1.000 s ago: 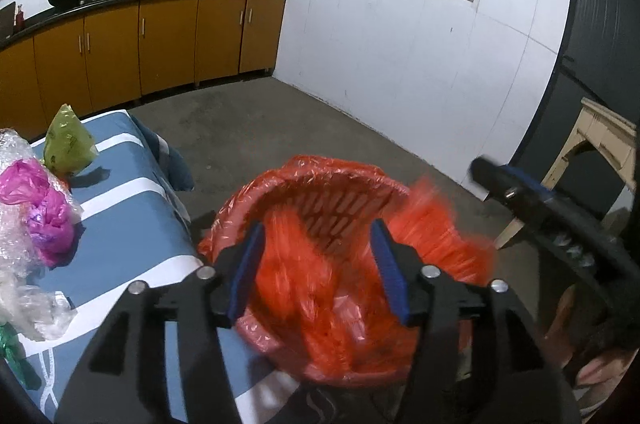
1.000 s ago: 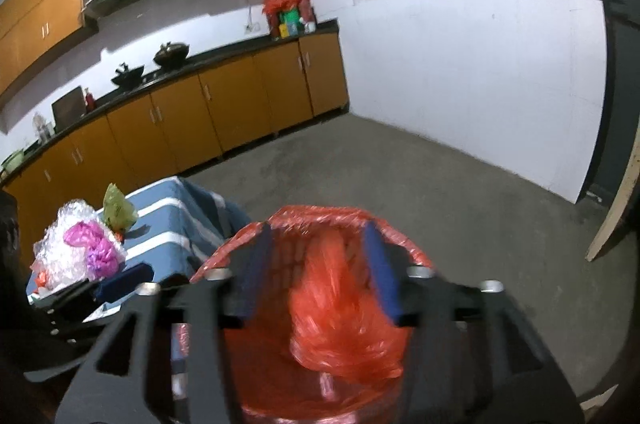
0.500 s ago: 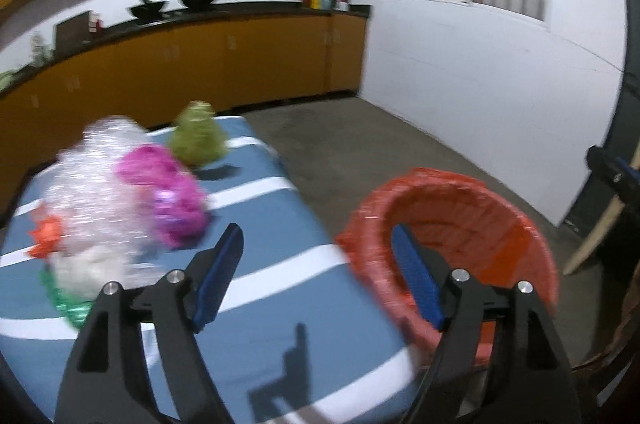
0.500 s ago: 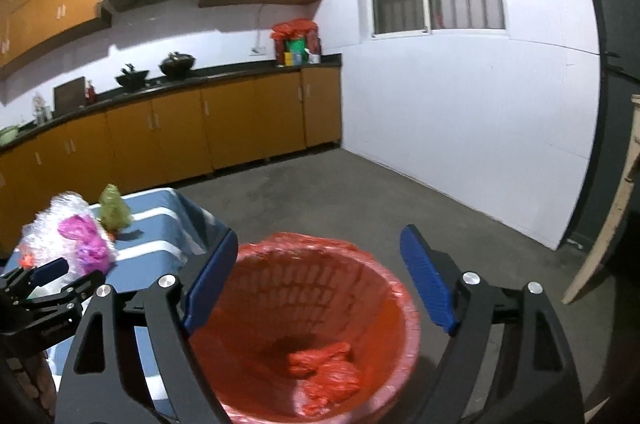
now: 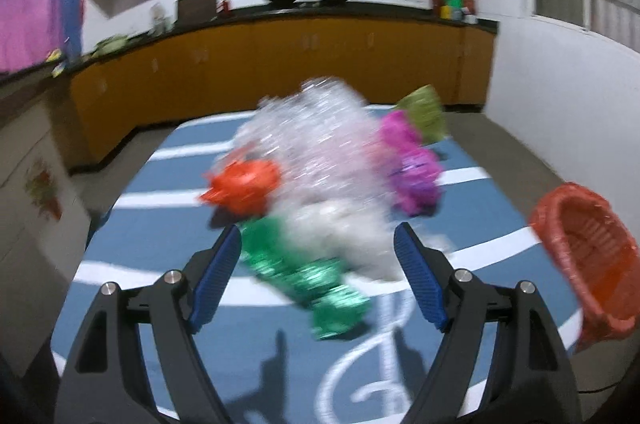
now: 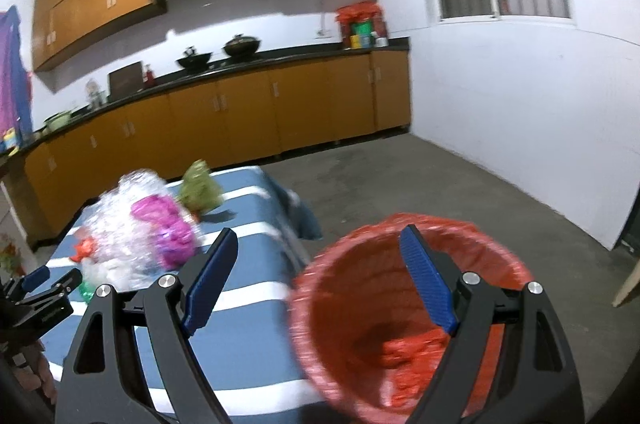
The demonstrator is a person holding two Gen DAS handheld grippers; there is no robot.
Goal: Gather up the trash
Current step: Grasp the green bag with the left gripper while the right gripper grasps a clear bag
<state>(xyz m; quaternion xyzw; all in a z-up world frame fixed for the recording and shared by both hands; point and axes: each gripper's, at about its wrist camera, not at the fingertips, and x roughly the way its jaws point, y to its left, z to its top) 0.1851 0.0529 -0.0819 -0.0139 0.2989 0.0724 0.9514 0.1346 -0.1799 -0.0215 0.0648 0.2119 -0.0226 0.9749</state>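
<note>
A pile of crumpled trash lies on the blue striped table (image 5: 160, 288): clear plastic wrap (image 5: 320, 144), an orange bag (image 5: 244, 184), a green foil wrapper (image 5: 304, 272), a pink bag (image 5: 412, 168) and an olive-green bag (image 5: 424, 112). My left gripper (image 5: 318, 280) is open and empty, just short of the green wrapper. The red-lined basket (image 6: 400, 304) stands beside the table, with red plastic (image 6: 408, 348) inside. My right gripper (image 6: 320, 284) is open and empty above the basket's rim. The pile (image 6: 136, 236) and the left gripper (image 6: 44, 280) show in the right wrist view.
Orange kitchen cabinets (image 6: 240, 116) with a black counter run along the far wall, with woks (image 6: 240, 46) on top. A white wall (image 6: 520, 124) with a barred window stands to the right. Grey concrete floor (image 6: 420, 184) lies around the table and basket.
Both grippers opened and dropped red plastic into the basket. My left gripper then swung left from the basket to face the trash pile. My right gripper drew back slightly above the basket.
</note>
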